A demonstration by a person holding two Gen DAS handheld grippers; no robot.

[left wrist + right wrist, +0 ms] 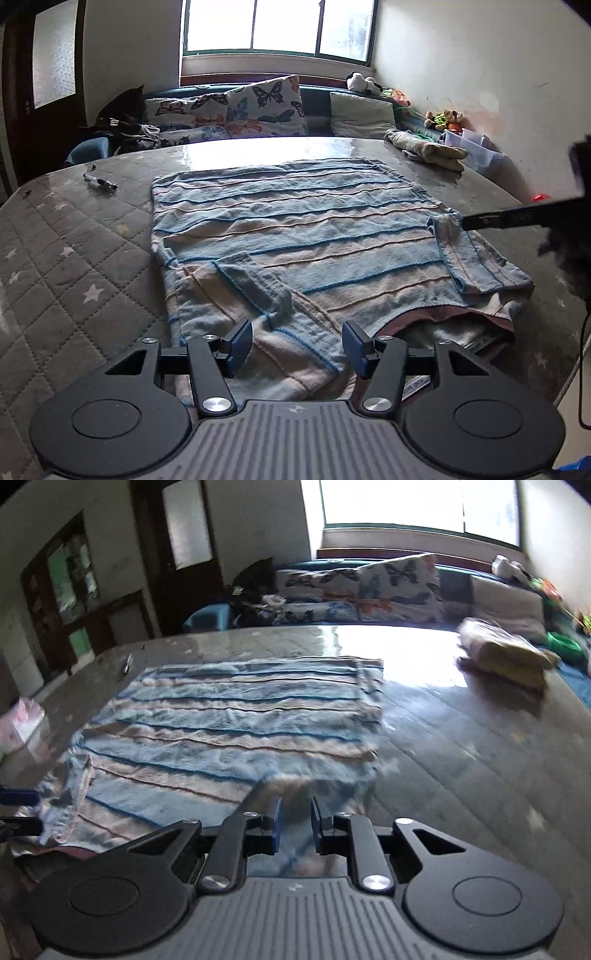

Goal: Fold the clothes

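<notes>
The striped shirt [295, 229] lies flat in the middle of the table [74, 258], both sleeves folded inward. My left gripper [297, 345] hovers spread over the collar edge; my right gripper [295, 825], narrowly parted, holds nothing. I judge the next move needs gripping the near edge.

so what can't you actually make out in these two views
- Right hand-held gripper, right wrist view: motion blur hides whether cloth sits between its fingers.
- Striped shirt collar, left wrist view: the left hand-held gripper covers its near edge.
- Small dark object on the mattress, left wrist view: too small to identify.
</notes>
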